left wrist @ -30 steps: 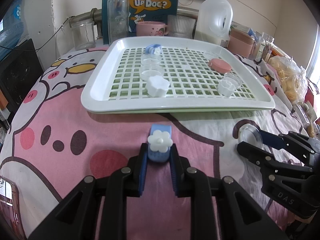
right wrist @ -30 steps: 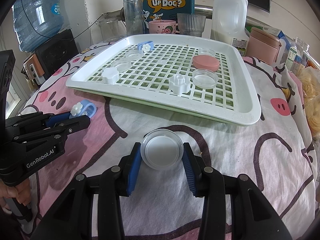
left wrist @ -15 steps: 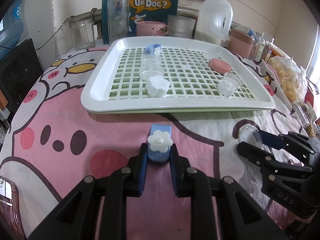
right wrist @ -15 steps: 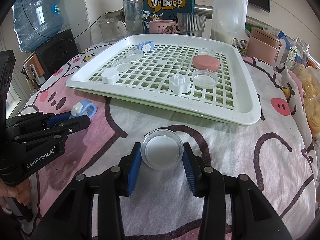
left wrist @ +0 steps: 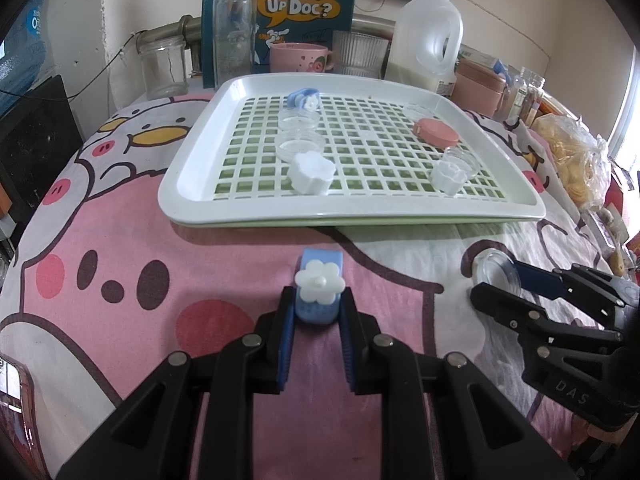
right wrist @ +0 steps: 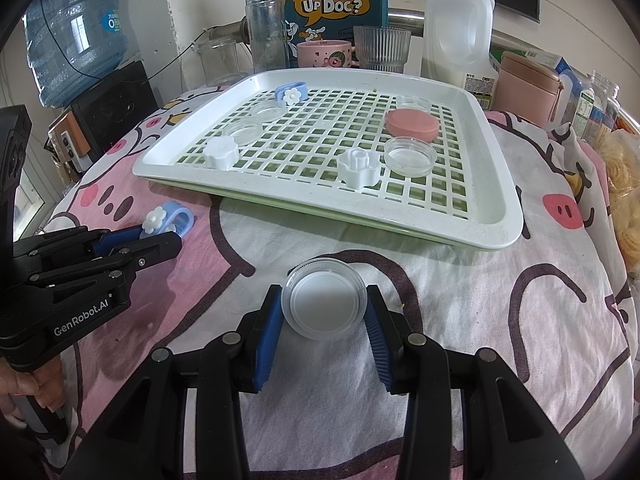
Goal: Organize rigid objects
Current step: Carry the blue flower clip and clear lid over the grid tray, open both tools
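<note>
Left wrist view: the white slatted tray fills the middle of the frame, beyond both grippers, with a white flower knob, clear dishes and a pink lid already on its grid. Both held things lie below its near rim on the pink cartoon cloth, so the coming move, as I judge it, runs up the frame and over that rim.

At lower centre the left gripper is clamped on a blue clip with a white flower, its long axis pointing straight at the tray (the flower faces up).

Right wrist view, lower centre: the right gripper is closed on a clear round lid, lying flat, just short of the tray's near edge.
</note>
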Available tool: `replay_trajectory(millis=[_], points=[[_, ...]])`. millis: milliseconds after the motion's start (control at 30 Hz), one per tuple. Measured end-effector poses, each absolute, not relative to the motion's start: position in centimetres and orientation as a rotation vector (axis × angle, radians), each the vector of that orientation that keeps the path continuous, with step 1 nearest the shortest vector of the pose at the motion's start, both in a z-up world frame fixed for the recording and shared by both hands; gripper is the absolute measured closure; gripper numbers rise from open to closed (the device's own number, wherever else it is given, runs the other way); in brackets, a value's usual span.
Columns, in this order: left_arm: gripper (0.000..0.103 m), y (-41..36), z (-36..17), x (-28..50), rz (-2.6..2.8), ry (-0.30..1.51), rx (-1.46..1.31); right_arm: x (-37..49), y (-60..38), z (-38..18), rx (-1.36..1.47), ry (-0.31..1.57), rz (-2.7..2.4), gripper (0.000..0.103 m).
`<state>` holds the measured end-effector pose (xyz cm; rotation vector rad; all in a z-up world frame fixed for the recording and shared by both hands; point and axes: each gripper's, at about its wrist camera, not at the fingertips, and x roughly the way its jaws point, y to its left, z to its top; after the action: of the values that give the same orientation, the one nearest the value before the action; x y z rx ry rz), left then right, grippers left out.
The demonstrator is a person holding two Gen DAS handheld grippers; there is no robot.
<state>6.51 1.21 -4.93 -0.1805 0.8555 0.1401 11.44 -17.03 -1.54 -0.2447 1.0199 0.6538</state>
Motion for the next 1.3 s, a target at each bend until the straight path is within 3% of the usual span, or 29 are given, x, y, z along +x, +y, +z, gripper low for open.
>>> replay_trajectory(millis=[133,300,500,767,1300], points=[[0.083,0.9,-4.1,5.9,0.078,0.867,-0.212,11.5,-17.4,-1.4,-0.191,1.033,0.689,0.063],[0.083,1.6,0.8,5.6,0.075,0.783,-0.194,12.2,-18.6,1.3,-0.146,1.008,0.747,0.064],[0.083,5.9,4.5,10.5,0.108,0.768,-0.219,16.9,-18.8,5.5,-0.049,0.948,0.767,0.064],[0.083,9.5,2.2,17.9,0.090,0.884,-0.293,23.0,-13.9,5.8,-0.138,0.933,0.787,0.063],[0.082,11.7,-2.9,23.7,0.159,0.994,-0.254,28.1,-7.4,-1.6,-0.362,1.059,0.716,0.063]])
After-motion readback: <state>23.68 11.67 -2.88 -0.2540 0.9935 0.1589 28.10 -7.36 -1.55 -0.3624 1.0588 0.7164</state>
